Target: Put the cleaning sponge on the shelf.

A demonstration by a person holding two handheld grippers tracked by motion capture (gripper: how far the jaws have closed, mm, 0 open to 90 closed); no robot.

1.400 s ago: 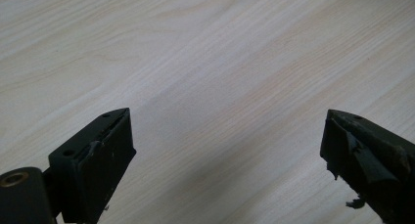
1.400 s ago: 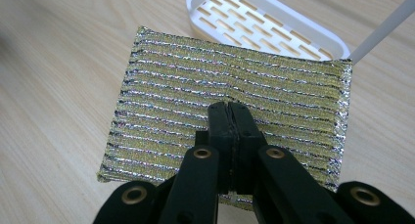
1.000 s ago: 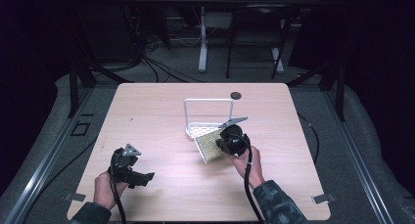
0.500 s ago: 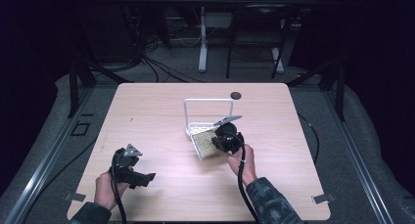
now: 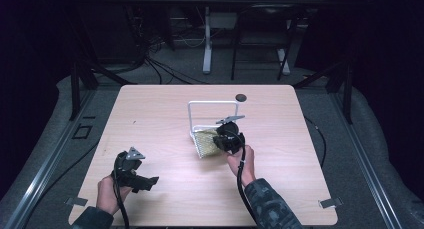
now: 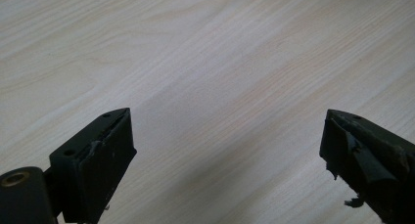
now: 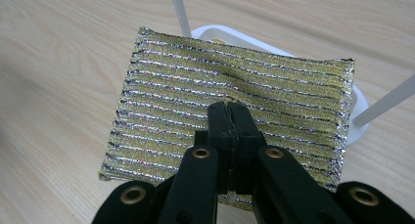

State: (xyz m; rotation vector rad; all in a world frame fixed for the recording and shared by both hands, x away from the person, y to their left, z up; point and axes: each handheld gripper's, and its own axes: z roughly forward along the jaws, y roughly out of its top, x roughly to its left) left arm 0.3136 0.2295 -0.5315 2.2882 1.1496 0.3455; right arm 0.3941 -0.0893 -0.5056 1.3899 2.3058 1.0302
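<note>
A light wooden table point(image 5: 165, 114) with rounded corners stands on a grey carpeted floor point(image 5: 345, 134) in a dim room; light falls mainly on the tabletop, and the surroundings sink into near black. Beyond the table's far edge, black cables point(image 5: 165, 69) trail across the floor beside a white table leg point(image 5: 206, 44) and dark metal frame legs point(image 5: 260, 49). Dark rails point(image 5: 40, 164) run along the floor on both sides of the table.

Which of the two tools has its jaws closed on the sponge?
The right tool, pinching the gold striped sponge; the left tool is open over bare table.
</note>
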